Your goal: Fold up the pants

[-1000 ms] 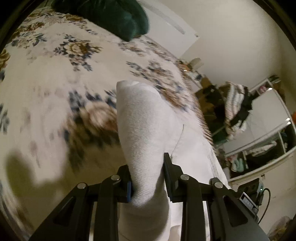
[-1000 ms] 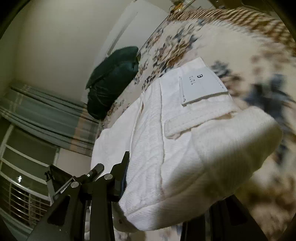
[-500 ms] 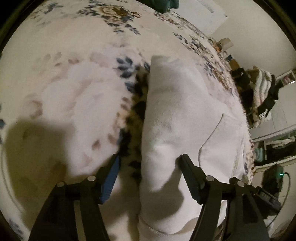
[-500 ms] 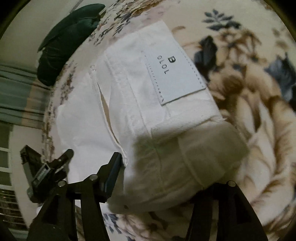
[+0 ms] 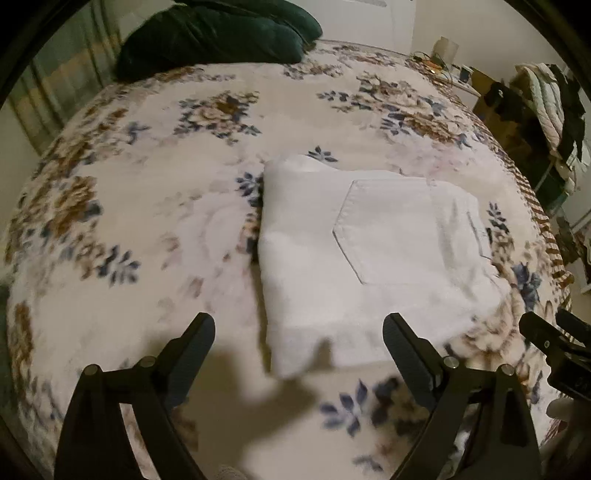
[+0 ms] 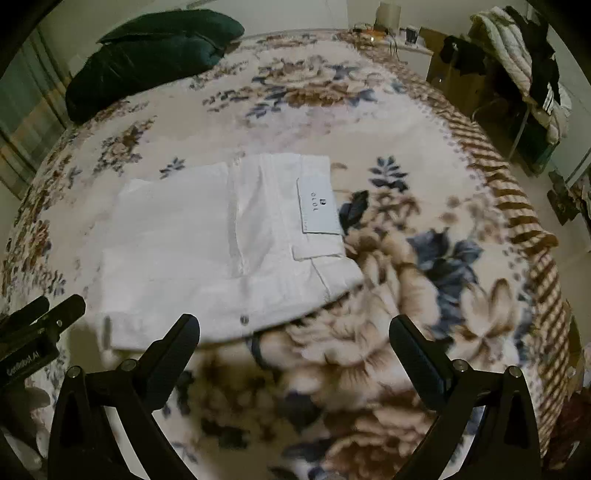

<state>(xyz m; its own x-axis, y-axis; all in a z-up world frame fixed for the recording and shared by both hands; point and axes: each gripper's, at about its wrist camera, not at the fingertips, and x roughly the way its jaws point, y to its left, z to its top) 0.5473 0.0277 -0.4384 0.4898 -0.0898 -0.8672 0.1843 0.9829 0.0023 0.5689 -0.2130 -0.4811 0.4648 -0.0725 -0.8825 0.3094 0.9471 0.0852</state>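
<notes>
The white pants lie folded into a compact rectangle on the floral bed cover, back pocket facing up. In the right wrist view the pants show the waistband and a white brand label. My left gripper is open and empty, held above the bed just short of the pants' near edge. My right gripper is open and empty, just short of the pants' near edge. Each gripper shows at the side of the other's view.
A dark green cushion lies at the far end of the bed. The bed's striped edge runs along the right. A rack with clothes and boxes stand beyond it by the wall.
Both grippers have let go of the pants, opened wide and pulled back and up. The pants now lie flat and folded on the bed.
</notes>
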